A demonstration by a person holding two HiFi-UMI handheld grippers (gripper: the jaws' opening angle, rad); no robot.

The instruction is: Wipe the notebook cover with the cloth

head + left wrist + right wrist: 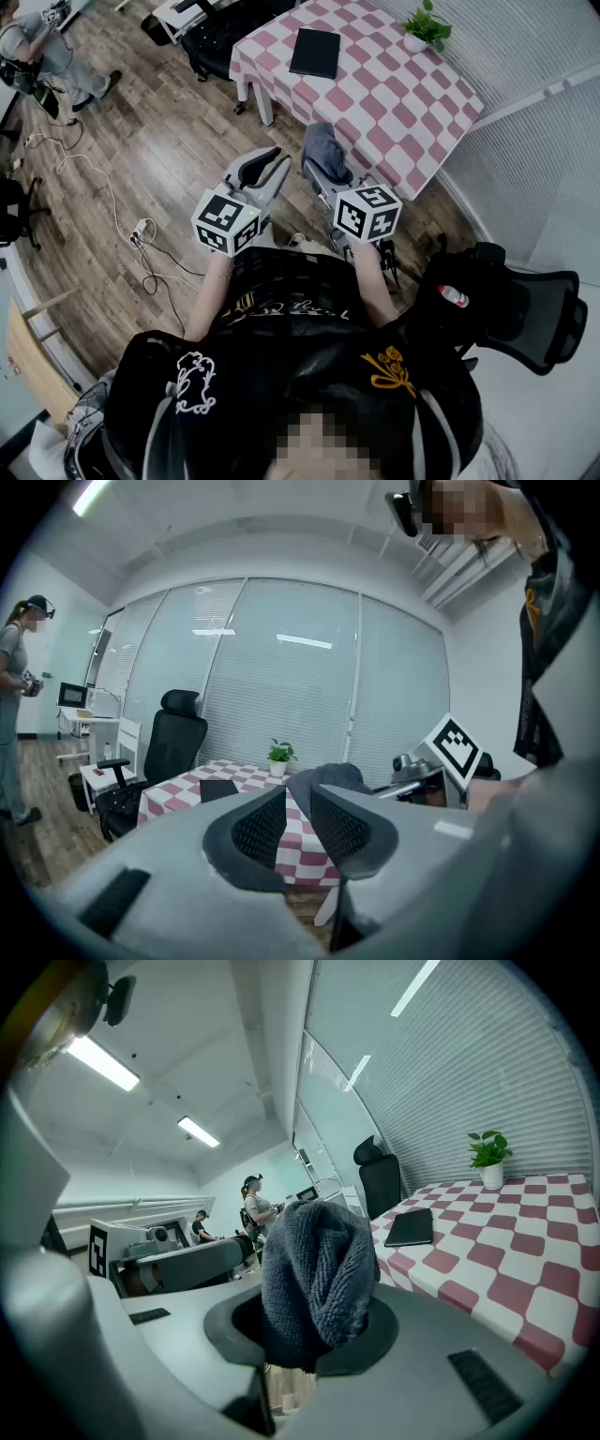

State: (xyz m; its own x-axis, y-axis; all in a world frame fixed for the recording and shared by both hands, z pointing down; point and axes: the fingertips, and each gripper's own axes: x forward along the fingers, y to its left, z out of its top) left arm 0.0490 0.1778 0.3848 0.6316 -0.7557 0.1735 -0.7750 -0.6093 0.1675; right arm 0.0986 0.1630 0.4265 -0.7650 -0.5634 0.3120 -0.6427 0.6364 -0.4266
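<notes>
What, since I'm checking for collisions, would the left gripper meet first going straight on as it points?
Probably the near edge of the checkered table, seen through the gap between the left gripper's jaws; the cloth in the right gripper sits beside that line. Depth unclear.

Counting as we go: two grey two-jaw grippers are showing, the left gripper [298,810] and the right gripper [314,1321]. One dark grey terry cloth [317,1269] is sitting between the right fingers. Beyond the fingertips, one flat black notebook [315,52], one small green potted plant [424,28] and one pink-and-white checked table [394,98] are showing. Two black office chairs are standing by: the far chair [217,42] past the left fingertips, the near chair [530,314] behind the right fingers.
</notes>
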